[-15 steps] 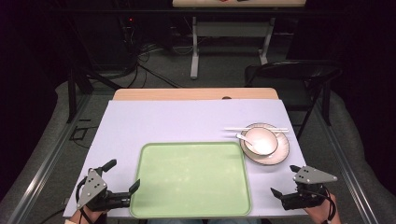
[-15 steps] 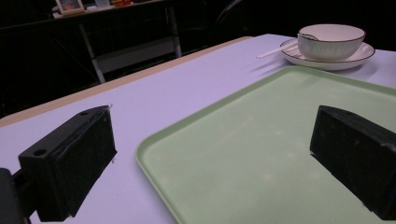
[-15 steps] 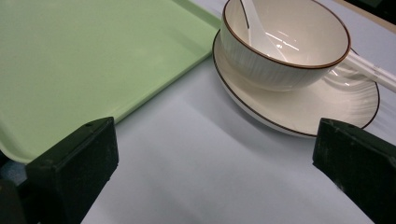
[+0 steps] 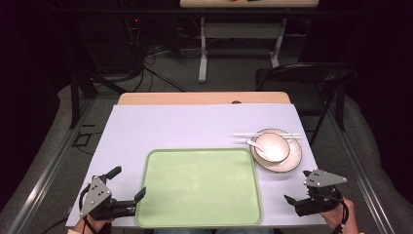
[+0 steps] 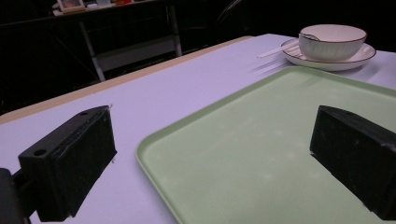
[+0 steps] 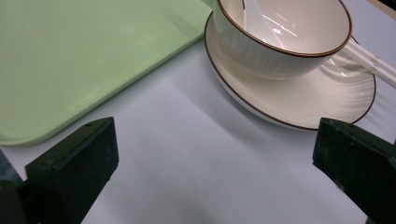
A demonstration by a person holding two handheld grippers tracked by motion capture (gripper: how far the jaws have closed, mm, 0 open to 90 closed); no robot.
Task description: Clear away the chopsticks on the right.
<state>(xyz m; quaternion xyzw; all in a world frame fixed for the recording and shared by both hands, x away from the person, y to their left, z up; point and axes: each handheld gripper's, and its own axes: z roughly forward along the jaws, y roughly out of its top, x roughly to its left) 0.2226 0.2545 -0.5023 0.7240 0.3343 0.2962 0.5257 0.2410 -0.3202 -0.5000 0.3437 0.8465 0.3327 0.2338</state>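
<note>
An empty pale green tray (image 4: 199, 187) lies at the near middle of the table. To its upper right a white bowl (image 4: 272, 147) with a white spoon (image 4: 252, 143) in it sits on a brown-rimmed plate (image 4: 292, 161); white chopsticks (image 4: 243, 135) rest across the plate's far edge. My left gripper (image 4: 129, 181) is open at the tray's near left corner, its jaws straddling the tray's edge (image 5: 154, 154). My right gripper (image 4: 297, 186) is open over bare table just short of the plate (image 6: 303, 102) and bowl (image 6: 271, 51). Nothing sits between either pair of jaws.
A lilac cover (image 4: 185, 126) spreads over the table, with a wooden strip (image 4: 204, 98) at the far edge. A dark chair (image 4: 302, 78) stands behind the far right corner. Another table (image 4: 243, 24) and cables are on the floor beyond.
</note>
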